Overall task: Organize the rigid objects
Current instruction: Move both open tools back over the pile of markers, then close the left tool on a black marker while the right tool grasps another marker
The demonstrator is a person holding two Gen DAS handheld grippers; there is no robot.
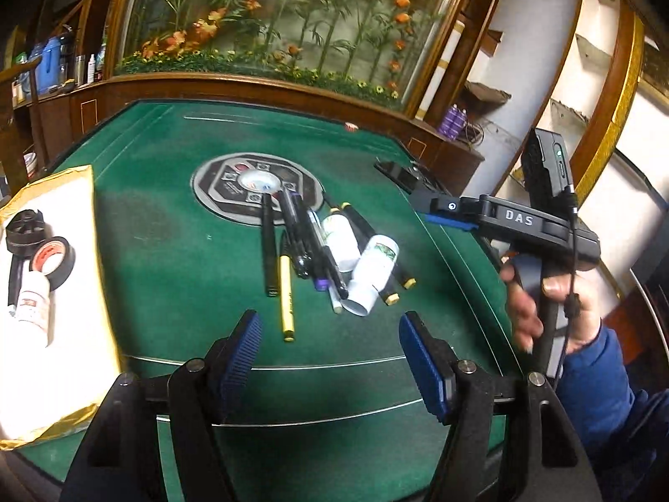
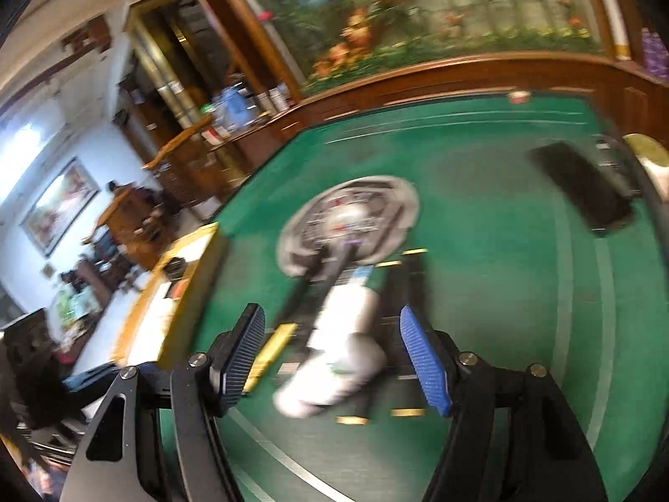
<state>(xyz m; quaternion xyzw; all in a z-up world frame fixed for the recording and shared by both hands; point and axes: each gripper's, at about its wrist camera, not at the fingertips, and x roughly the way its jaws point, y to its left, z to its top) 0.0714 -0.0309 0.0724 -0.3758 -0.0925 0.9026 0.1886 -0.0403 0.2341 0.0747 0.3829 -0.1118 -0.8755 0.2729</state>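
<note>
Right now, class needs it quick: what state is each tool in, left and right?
Left tool: open, holding nothing, above the green table.
Right tool: open, holding nothing; the white bottles lie on the table below it.

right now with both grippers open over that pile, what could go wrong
1. The white bottles lie on their sides across the pens; a nudge could roll them off the green table.
2. The pens overlap, so a closing left gripper may catch several.
3. The right gripper view is blurred, so aiming looks unsure.
</note>
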